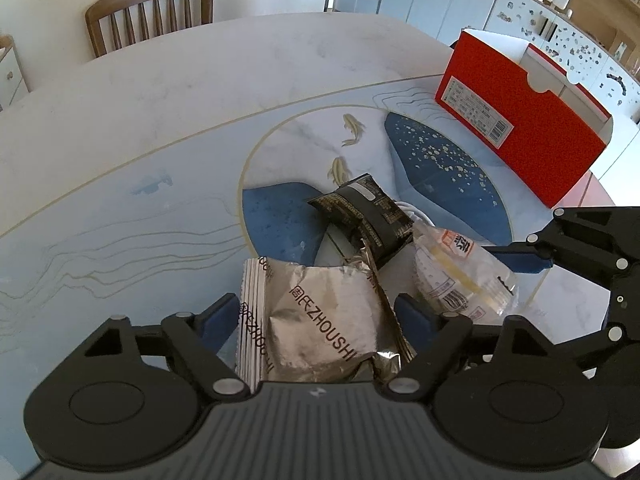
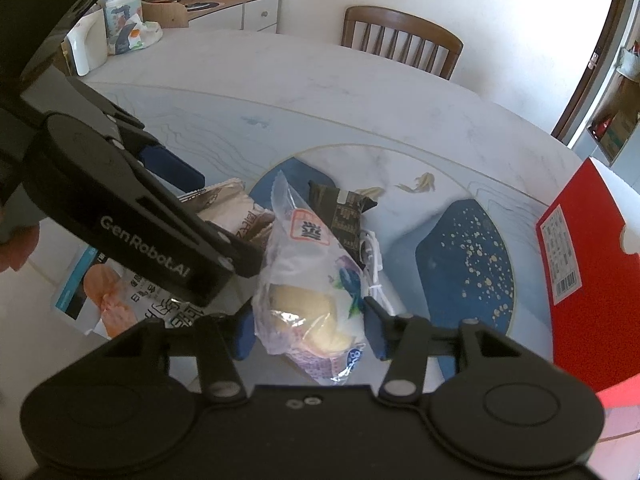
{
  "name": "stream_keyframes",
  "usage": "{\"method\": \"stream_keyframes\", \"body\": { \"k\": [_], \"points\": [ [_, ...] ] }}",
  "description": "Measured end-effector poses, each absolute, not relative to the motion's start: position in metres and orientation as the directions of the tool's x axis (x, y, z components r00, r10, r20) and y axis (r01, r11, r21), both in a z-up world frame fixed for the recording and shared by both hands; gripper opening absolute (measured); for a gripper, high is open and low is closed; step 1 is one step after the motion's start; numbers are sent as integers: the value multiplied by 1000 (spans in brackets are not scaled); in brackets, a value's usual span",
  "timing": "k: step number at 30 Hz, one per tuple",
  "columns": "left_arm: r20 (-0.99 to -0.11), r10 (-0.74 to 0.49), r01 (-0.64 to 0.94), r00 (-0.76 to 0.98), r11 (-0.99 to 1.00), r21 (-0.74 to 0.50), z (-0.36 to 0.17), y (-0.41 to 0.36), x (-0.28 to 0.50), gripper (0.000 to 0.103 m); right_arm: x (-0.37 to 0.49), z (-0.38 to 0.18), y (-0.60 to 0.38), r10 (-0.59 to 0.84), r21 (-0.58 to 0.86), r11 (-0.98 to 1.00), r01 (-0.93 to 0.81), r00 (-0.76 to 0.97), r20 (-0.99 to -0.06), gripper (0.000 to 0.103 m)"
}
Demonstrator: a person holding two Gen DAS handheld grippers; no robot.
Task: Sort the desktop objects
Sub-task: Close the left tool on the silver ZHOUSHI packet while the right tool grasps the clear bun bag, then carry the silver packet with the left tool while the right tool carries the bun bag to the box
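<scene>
- The silver foil packet is crinkled and shiny, printed with dark "ZHOUSHI" lettering and a striped crimped edge; it lies on the table right in front of the left gripper.
- The clear plastic bag is soft and wrinkled, with a pale round bun inside, an orange-framed label near its top and blue-purple print at its lower end. It lies just right of the foil packet, near the middle of the table.
- A black packet with fine light print lies just beyond both, on the round painted panel; a white cable shows beside it.
- The left gripper's blue-padded fingers stand on either side of the foil packet, close against its edges; whether the pads press it I cannot tell.
- The right gripper has its blue pads against both sides of the plastic bag, squeezing it at the bun.
- The table is smooth, pale marble-look stone with thin gold lines, dark blue speckled shapes and two small gold fish.
- A red cardboard box with a white barcode label stands open at the far right of the table.
- A flat printed package lies at the near left, under the left gripper as seen from the right wrist camera.
- A wooden slat-back chair stands beyond the table.
</scene>
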State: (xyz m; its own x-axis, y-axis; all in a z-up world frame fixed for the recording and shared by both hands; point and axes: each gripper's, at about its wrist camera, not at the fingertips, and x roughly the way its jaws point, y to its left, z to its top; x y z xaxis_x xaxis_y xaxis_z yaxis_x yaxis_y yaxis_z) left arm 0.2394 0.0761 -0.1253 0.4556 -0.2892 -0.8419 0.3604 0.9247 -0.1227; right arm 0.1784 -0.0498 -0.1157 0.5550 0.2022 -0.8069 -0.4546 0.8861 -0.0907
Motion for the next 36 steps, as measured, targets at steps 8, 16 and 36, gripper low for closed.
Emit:
{"method": "stream_keyframes", "body": {
  "k": [8, 16, 36],
  "points": [
    [-828, -298, 355, 475, 926, -130, -118, 83, 236, 50, 174, -109, -58, 221, -62, 894, -444, 557, -800, 47],
    [-824, -292, 369, 486, 923, -109, -113, 77, 229, 47, 170, -102, -70, 234, -23, 911, -412, 561, -794, 44],
    [-802, -315, 365, 507, 922, -130, -82, 75, 210, 46, 159, -76, -92, 291, 55, 918, -393, 573, -766, 43]
  ]
}}
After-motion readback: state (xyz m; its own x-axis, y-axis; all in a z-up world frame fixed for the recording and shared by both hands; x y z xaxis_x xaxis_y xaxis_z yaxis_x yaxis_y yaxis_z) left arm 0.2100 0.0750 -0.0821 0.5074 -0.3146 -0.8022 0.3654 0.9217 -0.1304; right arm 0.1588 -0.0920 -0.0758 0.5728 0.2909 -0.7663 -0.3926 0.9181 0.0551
